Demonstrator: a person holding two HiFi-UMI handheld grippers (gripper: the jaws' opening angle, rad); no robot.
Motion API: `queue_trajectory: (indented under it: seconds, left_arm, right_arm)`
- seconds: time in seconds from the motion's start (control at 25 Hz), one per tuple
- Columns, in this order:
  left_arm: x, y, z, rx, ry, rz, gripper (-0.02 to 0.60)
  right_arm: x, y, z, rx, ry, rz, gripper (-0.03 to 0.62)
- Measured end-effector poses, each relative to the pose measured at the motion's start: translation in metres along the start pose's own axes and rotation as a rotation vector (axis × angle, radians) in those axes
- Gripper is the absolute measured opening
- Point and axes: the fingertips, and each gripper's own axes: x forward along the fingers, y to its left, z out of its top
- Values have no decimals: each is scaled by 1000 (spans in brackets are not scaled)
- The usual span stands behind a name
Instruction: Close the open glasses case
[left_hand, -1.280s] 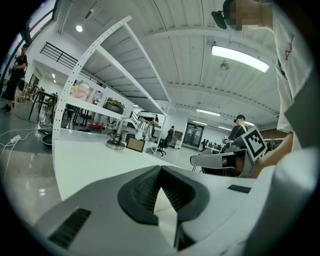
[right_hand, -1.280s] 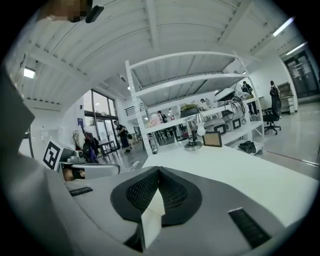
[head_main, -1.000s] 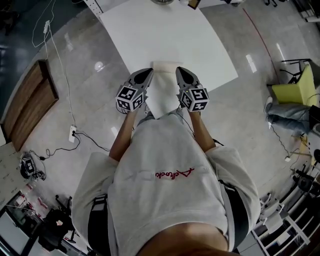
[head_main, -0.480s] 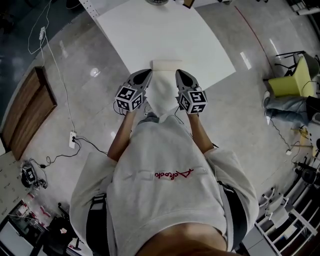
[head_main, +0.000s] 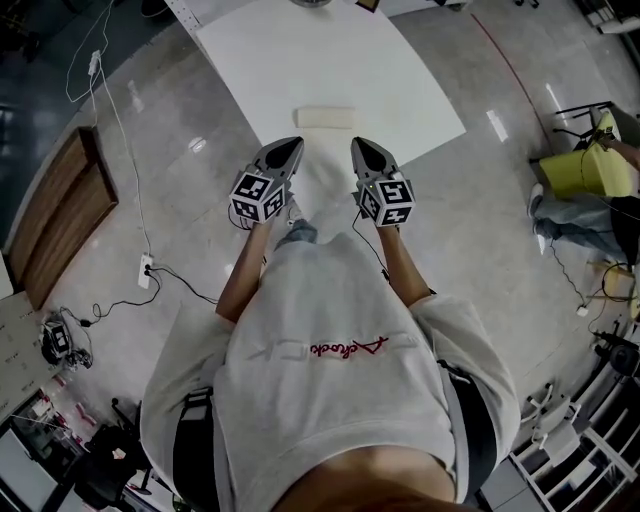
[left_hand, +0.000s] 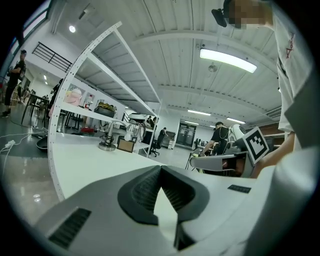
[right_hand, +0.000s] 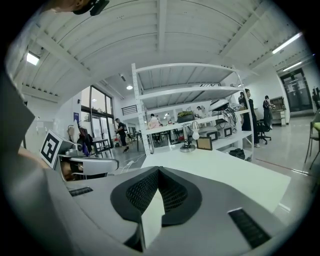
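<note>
Against a second ago: the broad pale flap that filled the gap between my two tools is gone. The glasses case (head_main: 325, 117) now reads as a slim cream bar, and both tools have pulled back from it.

Head view. The case lies flat on the white table (head_main: 400, 80), ahead of both tips and about midway between their lines, touching neither. The left gripper (head_main: 293, 145) and right gripper (head_main: 359, 145) sit side by side, pointing at it over the table's near corner. From the slim profile I judge the lid is down. The seam is too small to check.

Left gripper view. Left gripper (left_hand: 160, 169): pads meet at the tip, nothing between them. Only bare table (left_hand: 85, 160) lies ahead; the case is not in view. The other tool shows off to this one's inner side.

Right gripper view. Right gripper (right_hand: 159, 171): jaws together, nothing held. The tabletop (right_hand: 225, 170) runs forward to a shelving rack (right_hand: 190, 100); again no case.

Step in hand, my reading: confirm the closure and clear out.
- Keep both tools shut and back away in a straight line, so no tip clips the case.
- If the lid proves proud, brace the hinge side with one closed tip and press the free edge straight down with the other.
- Avoid any sideways push; I expect a light case to skate on this smooth top.
</note>
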Motion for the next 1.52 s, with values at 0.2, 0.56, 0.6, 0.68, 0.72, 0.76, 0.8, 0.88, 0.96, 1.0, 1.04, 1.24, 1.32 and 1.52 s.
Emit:
queue_trajectory:
  seconds: [0.2,0.56,0.6,0.68,0.72,0.76,0.8,0.88,0.96,1.0,1.04,1.24,1.32,1.52]
  left_arm:
    - [-13,-23,-8,3,-13,15,26]
    - [-42,-74,-32,12,-21,18,26]
    - [-45,-78,-33,13,-22,19,26]
    - [-52,-88,-37,13,-23,21,26]
    - [-55,-93,-39,13,-23,21,26]
    - [-57,-97,-39,14,-24,22,26]
    - [-60,-101,-40,16,-24,23,26]
    - [-64,-107,-41,21,-25,25,26]
    - [-70,-109,-45,25,-23,26,26]
    - [-72,-110,-47,26,-21,27,26]
    - [-74,-111,-49,26,-21,27,26]
    - [-79,-115,-50,33,-23,28,26]
    - [-80,-118,-48,36,-28,27,26]
    - [-81,-120,-42,42,-43,25,26]
  right_arm:
    - [-25,6,-8,-10,1,17,11]
    - [-81,30,-34,-14,0,35,11]
    - [-86,33,-36,-16,0,37,11]
    - [-96,38,-39,-17,0,42,11]
    - [-101,39,-40,-17,-1,44,11]
    - [-105,41,-40,-17,-2,45,11]
    - [-108,42,-40,-17,-5,46,11]
    - [-114,44,-40,-19,-11,48,11]
    - [-117,47,-42,-21,-16,49,9]
    - [-119,49,-44,-23,-16,49,9]
    - [-120,51,-46,-26,-16,49,9]
    - [-125,59,-47,-34,-23,54,9]
    - [-128,60,-45,-40,-27,55,9]
    - [-130,61,-38,-61,-32,57,9]
